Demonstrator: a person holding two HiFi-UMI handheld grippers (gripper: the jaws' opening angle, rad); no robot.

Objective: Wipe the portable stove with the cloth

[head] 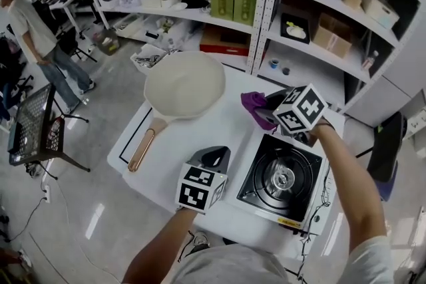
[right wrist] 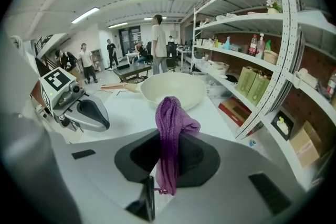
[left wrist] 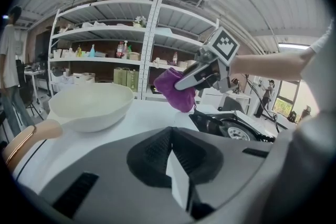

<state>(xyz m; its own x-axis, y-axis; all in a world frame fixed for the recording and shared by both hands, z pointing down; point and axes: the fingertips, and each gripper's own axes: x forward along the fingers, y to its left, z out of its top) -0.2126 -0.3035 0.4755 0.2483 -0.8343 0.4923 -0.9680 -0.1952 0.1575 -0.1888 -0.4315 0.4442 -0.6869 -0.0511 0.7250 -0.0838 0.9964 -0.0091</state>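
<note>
The portable stove is black-topped with a round burner and sits at the right end of the white table. My right gripper hangs above the stove's far left corner, shut on a bunched purple cloth. In the right gripper view the cloth droops between the jaws. The left gripper view shows the cloth clear of the stove. My left gripper hovers by the stove's near left side, jaws together with nothing in them.
A large white pan with a copper handle lies on the table's far left. White shelving with boxes and bottles stands behind. A black mesh chair and a standing person are at the left.
</note>
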